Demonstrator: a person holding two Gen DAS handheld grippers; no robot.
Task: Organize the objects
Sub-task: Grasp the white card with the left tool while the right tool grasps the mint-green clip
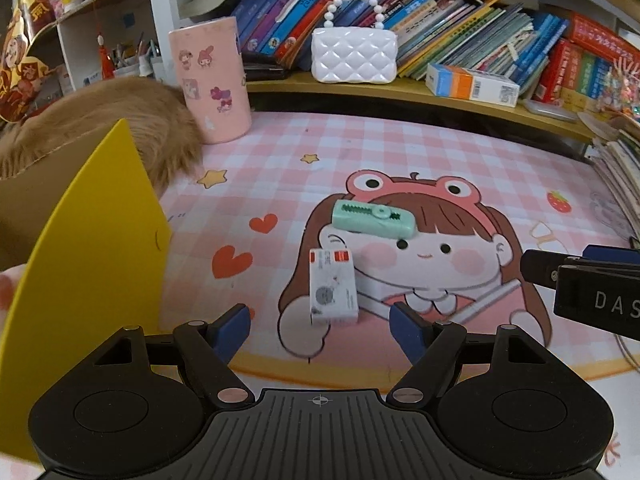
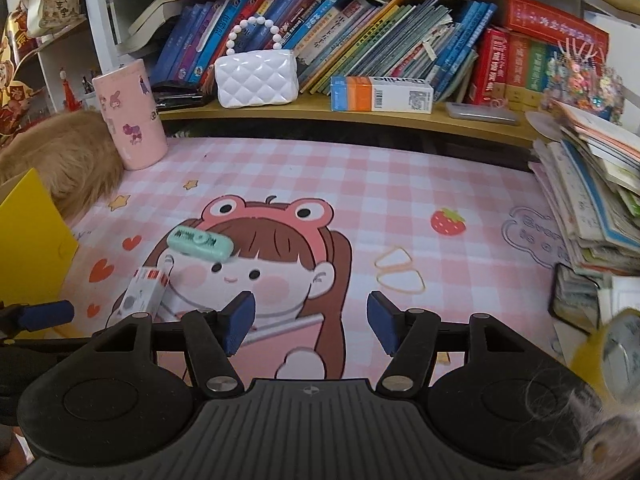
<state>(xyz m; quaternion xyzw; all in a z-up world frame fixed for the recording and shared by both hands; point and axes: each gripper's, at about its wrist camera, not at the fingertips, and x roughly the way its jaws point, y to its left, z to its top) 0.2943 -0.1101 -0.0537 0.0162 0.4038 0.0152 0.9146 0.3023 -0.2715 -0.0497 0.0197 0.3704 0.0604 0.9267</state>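
Observation:
A white eraser (image 1: 334,294) in a printed sleeve lies on the pink cartoon desk mat (image 1: 400,152). In the left wrist view it shows between the blue pads of my left gripper (image 1: 320,320), which is open, with neither pad touching it. Just beyond it lies a mint-green plastic case (image 1: 374,220) with a toothed slider. My right gripper (image 2: 312,320) is open over the mat with nothing between its fingers. From there the eraser (image 2: 146,290) and the mint case (image 2: 200,242) are ahead to the left. The right gripper's finger (image 1: 536,270) enters the left wrist view from the right.
A yellow card flap (image 1: 88,260) and a brown furry thing (image 1: 100,128) crowd the left. A pink sticker cup (image 1: 212,80) stands at the back left. The shelf holds a white quilted purse (image 1: 354,56), a box (image 2: 382,94) and books. Rubber bands (image 2: 400,272), stacked booklets (image 2: 592,200) lie right.

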